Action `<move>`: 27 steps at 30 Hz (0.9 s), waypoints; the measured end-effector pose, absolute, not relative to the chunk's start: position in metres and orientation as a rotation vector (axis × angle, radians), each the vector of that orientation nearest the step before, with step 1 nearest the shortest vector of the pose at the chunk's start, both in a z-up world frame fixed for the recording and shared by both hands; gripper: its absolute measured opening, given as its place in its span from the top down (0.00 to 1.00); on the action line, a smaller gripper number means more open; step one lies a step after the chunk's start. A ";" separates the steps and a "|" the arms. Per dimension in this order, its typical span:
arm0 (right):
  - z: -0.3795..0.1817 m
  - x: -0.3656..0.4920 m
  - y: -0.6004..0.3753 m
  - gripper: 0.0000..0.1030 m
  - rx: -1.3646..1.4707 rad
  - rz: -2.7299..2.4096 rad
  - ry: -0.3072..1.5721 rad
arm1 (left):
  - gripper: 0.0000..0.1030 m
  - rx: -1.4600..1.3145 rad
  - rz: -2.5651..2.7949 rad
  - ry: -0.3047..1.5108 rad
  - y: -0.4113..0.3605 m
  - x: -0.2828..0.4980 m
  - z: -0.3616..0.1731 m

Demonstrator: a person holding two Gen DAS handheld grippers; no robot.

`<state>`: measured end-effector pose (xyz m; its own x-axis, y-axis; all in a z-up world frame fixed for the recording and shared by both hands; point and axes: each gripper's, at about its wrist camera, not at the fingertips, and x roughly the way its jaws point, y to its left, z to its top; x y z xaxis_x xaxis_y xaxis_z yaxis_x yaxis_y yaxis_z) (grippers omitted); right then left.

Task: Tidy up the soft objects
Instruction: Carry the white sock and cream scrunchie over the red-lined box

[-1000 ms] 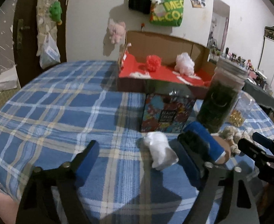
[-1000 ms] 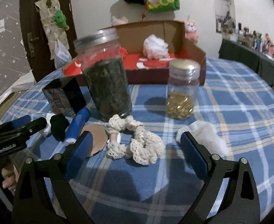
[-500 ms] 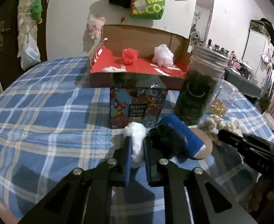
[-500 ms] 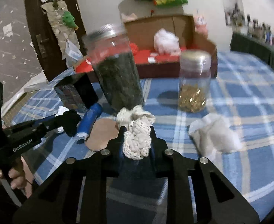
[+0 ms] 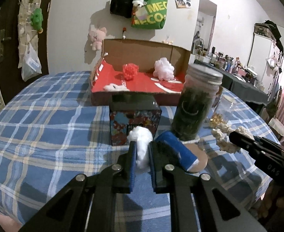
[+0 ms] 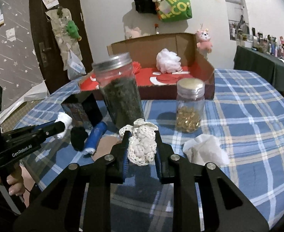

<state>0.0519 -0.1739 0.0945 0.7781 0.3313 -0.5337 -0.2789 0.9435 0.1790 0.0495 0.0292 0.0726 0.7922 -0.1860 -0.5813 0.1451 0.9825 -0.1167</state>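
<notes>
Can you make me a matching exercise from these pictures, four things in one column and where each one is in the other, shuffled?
Things:
1. white cotton ball
2. cream crochet piece
3. white mesh pouf
4. crumpled white tissue

Places:
A. lying loose on the blue plaid tablecloth
B. inside the cardboard box
C. pinched in the left gripper
D. pinched in the right gripper

Pairs: 1-C, 2-D, 3-B, 4-A
</notes>
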 end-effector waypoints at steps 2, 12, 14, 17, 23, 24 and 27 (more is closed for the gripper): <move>0.099 0.051 -0.176 0.80 0.093 0.327 0.584 | 0.87 -0.069 -0.176 0.619 0.030 0.049 0.077; 0.121 0.053 -0.190 0.80 0.104 0.296 0.530 | 0.87 -0.076 -0.168 0.564 0.035 0.049 0.098; 0.126 0.054 -0.193 0.80 0.107 0.288 0.518 | 0.87 -0.074 -0.167 0.555 0.035 0.051 0.102; 0.133 0.056 -0.200 0.80 0.115 0.278 0.501 | 0.87 -0.073 -0.168 0.542 0.035 0.053 0.109; 0.144 0.065 -0.211 0.80 0.126 0.262 0.481 | 0.87 -0.069 -0.169 0.524 0.036 0.062 0.118; 0.146 0.067 -0.213 0.80 0.127 0.260 0.477 | 0.87 -0.068 -0.169 0.521 0.035 0.064 0.120; 0.150 0.074 -0.217 0.80 0.130 0.256 0.469 | 0.87 -0.068 -0.173 0.515 0.034 0.070 0.124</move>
